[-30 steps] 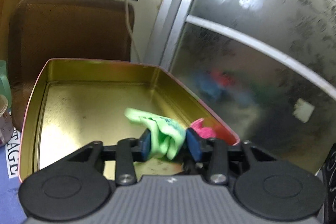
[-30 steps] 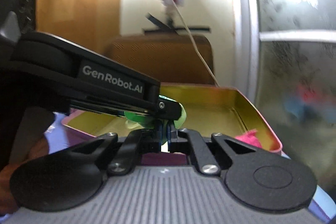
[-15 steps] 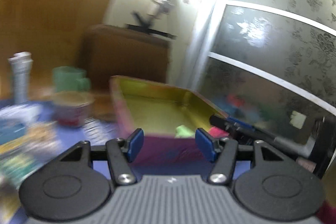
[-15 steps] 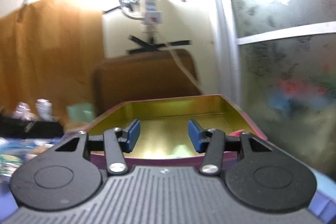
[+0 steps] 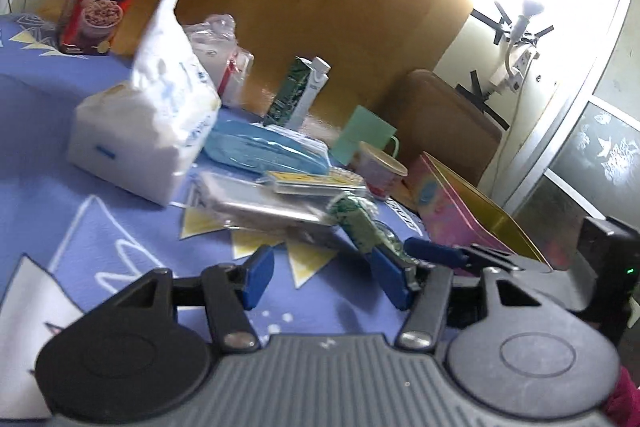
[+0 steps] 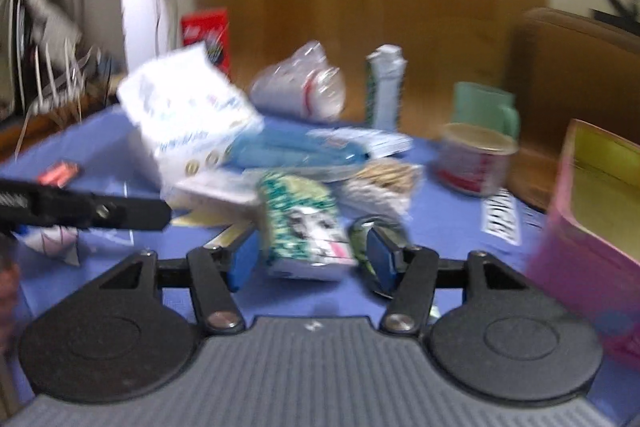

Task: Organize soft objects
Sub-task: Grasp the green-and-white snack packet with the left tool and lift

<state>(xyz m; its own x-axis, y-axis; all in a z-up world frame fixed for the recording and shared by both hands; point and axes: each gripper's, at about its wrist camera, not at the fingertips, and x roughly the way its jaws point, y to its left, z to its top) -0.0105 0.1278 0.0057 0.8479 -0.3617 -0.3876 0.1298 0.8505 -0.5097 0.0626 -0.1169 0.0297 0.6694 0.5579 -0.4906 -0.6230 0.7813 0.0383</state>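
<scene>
Between the jaws of the right gripper [image 6: 310, 259], a green-and-white patterned soft pack [image 6: 304, 227] lies on the blue cloth [image 6: 440, 227]; the jaws stand wide on either side of it, apparently without touching, though blur prevents a firm reading. This spacing suits a straddling approach before closure. The left gripper [image 5: 326, 277] is also wide and empty, with only cloth between its 2 pads. The same pack [image 5: 358, 223] lies just ahead of its right pad. The pink tin [image 6: 592, 227], right of the right gripper's jaws, is open-topped, presumably to receive soft items.
</scene>
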